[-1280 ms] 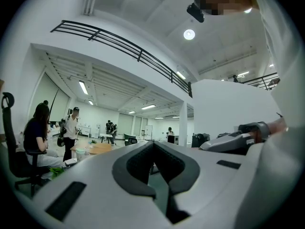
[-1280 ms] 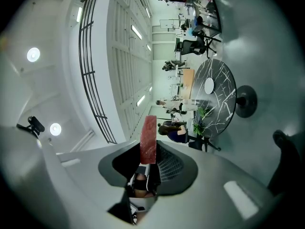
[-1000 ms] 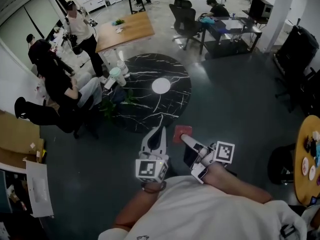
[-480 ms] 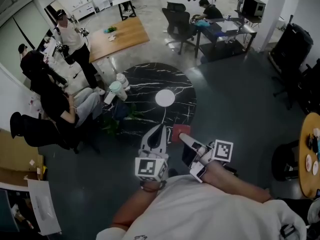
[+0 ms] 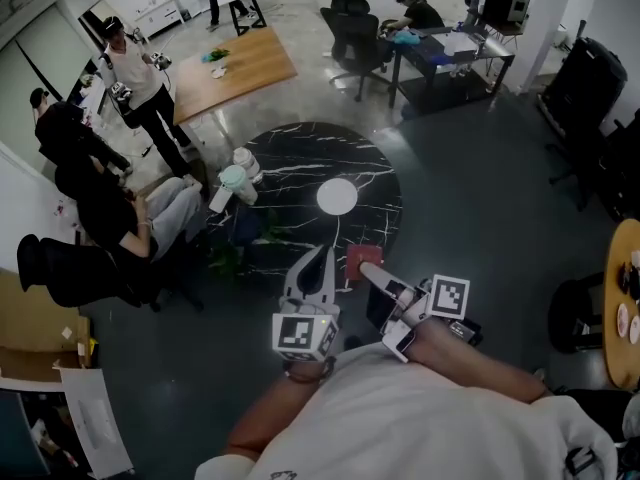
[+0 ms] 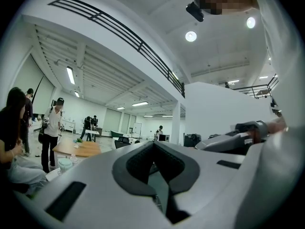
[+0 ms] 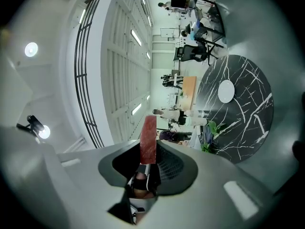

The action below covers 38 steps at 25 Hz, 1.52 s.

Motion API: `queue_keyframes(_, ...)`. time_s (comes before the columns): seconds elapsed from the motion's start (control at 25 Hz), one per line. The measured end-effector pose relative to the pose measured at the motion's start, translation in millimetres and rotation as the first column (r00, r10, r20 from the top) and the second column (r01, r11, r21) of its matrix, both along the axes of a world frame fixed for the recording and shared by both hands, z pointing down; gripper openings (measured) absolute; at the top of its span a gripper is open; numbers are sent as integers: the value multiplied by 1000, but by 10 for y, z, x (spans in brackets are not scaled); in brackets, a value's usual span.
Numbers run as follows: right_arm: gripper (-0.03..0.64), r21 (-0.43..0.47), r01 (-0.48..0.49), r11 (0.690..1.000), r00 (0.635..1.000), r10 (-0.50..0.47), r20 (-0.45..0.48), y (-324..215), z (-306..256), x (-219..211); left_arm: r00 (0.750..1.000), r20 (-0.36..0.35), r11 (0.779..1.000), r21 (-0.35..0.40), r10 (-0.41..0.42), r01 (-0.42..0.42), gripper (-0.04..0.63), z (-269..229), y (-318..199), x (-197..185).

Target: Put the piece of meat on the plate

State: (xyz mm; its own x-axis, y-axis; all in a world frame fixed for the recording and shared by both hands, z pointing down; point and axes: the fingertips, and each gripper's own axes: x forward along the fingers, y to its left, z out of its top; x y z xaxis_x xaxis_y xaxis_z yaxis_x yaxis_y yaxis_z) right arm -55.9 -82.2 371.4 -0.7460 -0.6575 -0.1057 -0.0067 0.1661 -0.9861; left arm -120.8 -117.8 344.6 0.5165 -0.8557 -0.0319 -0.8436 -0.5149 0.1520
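A flat red piece of meat (image 5: 362, 261) sticks out of my right gripper (image 5: 367, 269), which is shut on it and held level over the dark floor. In the right gripper view the meat (image 7: 149, 140) stands on edge between the pads. A round white plate (image 5: 337, 196) lies in the middle of a black marble round table (image 5: 290, 163), just ahead of both grippers. The same plate (image 7: 226, 90) shows in the right gripper view. My left gripper (image 5: 321, 257) is beside the right one, shut with nothing in it (image 6: 153, 149).
Seated and standing people (image 5: 100, 198) are left of the marble table, with cups (image 5: 233, 180) and a plant (image 5: 228, 258) at its left edge. A wooden table (image 5: 235, 68), office chairs (image 5: 350, 28) and desks stand behind. A round wooden table (image 5: 615, 308) is at the right edge.
The marble table and plate have drawn nearer and lower in the head view as both grippers travelled forward. The meat has stayed in the right gripper.
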Motion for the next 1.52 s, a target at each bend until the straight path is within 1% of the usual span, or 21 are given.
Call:
queue_keyframes(0.16, 87, -1, 20, 1000, 1000, -20, 2, -213, 37, -4, 1000, 2, 1000, -13, -22, 22, 5, 59, -216, -22)
queue_keyframes(0.4, 87, -8, 71, 997, 997, -71, 6, -696, 138, 54, 997, 16, 997, -15, -70, 70, 6, 128, -645, 16)
queue_keyframes(0.64, 87, 4, 135, 991, 991, -135, 4, -1312, 133, 212, 994, 14, 993, -37, -110, 110, 5, 154, -1192, 195)
queue_keyframes(0.84, 87, -5, 179, 984, 984, -179, -6, -1816, 163, 465, 987, 13, 986, -52, -160, 160, 5, 240, -1672, 423)
queue_keyframes(1.12, 87, -16, 256, 967, 966, -256, -28, -2384, 326, 659, 977, 32, 976, -44, -212, 214, 5, 276, -2172, 586)
queue_keyframes(1.2, 87, -34, 263, 964, 964, -264, -37, -2522, 433, 668, 975, 32, 974, -48, -220, 221, 5, 350, -2298, 591)
queue_keyframes(1.32, 87, -49, 261, 964, 964, -263, -48, -2724, 579, 647, 978, 41, 978, -31, -203, 204, 5, 506, -2461, 607)
queue_keyframes(1.4, 87, -36, 260, 965, 962, -262, -73, -2858, 693, 610, 978, 45, 978, -38, -204, 206, 5, 597, -2589, 574)
queue_keyframes(1.52, 87, -59, 243, 968, 964, -248, -99, -3033, 926, 544, 978, 43, 977, -51, -203, 206, 5, 771, -2782, 488)
